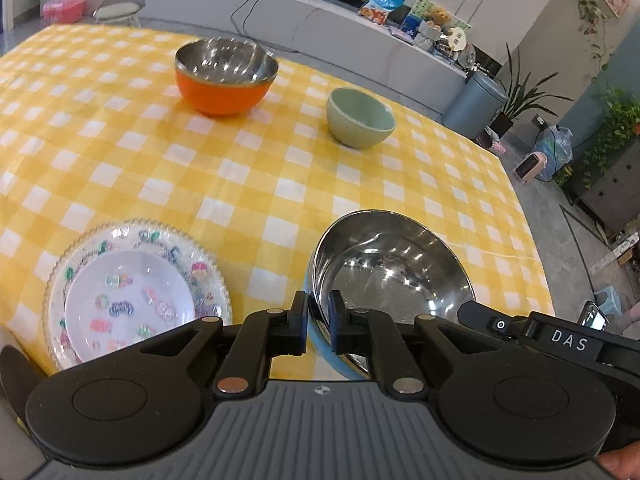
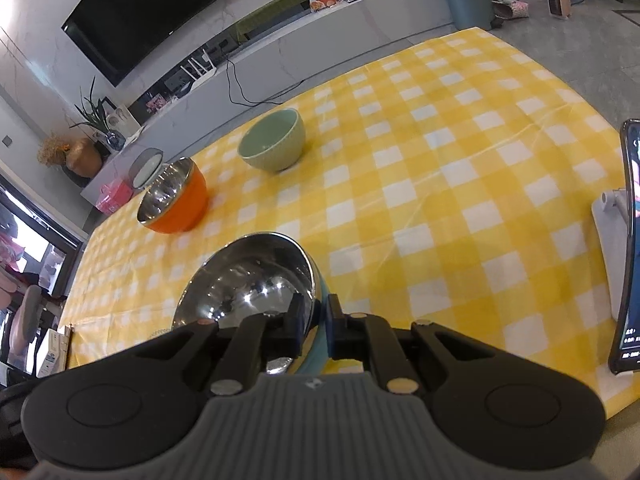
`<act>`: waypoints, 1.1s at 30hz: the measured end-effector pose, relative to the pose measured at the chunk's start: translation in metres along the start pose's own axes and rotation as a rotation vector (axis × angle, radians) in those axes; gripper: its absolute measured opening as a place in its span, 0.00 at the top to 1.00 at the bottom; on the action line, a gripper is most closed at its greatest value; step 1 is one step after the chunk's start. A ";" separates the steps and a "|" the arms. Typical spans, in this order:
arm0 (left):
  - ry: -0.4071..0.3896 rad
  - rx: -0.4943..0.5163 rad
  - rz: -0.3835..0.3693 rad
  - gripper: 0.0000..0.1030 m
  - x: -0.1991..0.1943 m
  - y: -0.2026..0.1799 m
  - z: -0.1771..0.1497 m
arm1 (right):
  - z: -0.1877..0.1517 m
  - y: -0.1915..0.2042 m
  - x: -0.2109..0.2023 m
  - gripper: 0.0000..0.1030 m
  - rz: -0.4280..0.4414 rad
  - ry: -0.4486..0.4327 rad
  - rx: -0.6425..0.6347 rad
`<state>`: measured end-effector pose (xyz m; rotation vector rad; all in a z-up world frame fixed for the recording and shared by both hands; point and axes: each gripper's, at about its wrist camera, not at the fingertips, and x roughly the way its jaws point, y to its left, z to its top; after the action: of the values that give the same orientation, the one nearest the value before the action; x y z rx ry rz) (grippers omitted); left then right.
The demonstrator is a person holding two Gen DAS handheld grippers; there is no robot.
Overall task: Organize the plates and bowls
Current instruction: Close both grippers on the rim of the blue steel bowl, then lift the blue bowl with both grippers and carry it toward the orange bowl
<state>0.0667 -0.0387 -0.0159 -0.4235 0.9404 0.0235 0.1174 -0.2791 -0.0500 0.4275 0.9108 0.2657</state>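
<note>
The rim of the blue-sided steel bowl [image 1: 394, 276] was clamped by both left tongs [image 1: 319, 318] and right tongs [image 2: 314, 322], with the orange-sided steel bowl [image 1: 226, 76] lying well ahead, left of the left tongs.

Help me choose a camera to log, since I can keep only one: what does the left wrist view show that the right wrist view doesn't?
Only the left wrist view shows the decorated plates stacked near the table's edge, and the right gripper's arm marked DAS.
Only the right wrist view shows the phone on its stand and the wall television.
Both show the blue steel-lined bowl clamped at its rim by the left gripper and the right gripper, plus the orange bowl and green bowl on the checked tablecloth.
</note>
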 end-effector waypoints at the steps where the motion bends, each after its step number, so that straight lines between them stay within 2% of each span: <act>1: 0.010 -0.009 0.000 0.90 0.001 0.002 -0.001 | 0.000 -0.001 0.001 0.92 0.000 0.007 0.001; 13: 0.030 -0.009 -0.003 0.90 0.007 0.007 -0.005 | -0.004 0.003 0.006 0.91 -0.034 0.039 -0.038; 19: 0.044 -0.001 -0.009 0.90 0.008 0.005 -0.006 | -0.004 0.007 0.007 0.87 -0.049 0.038 -0.063; 21: 0.044 0.000 -0.008 0.89 0.008 0.005 -0.006 | -0.004 0.006 0.006 0.81 -0.036 0.037 -0.059; 23: 0.046 -0.002 -0.012 0.89 0.007 0.006 -0.005 | -0.003 0.006 0.005 0.80 -0.030 0.034 -0.059; 25: 0.045 -0.004 -0.022 0.84 0.006 0.007 -0.004 | -0.003 0.006 0.005 0.78 -0.023 0.029 -0.059; 27: 0.035 -0.002 -0.025 0.73 0.004 0.007 -0.002 | -0.002 0.007 0.004 0.69 -0.005 0.021 -0.055; 30: 0.000 0.009 -0.017 0.59 -0.004 0.008 0.004 | -0.001 0.010 0.000 0.62 0.002 -0.004 -0.073; 33: -0.052 0.023 -0.009 0.56 -0.014 0.010 0.013 | 0.002 0.012 -0.005 0.57 0.003 -0.050 -0.089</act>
<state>0.0665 -0.0228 -0.0015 -0.4041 0.8866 0.0158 0.1158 -0.2711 -0.0398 0.3519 0.8463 0.2961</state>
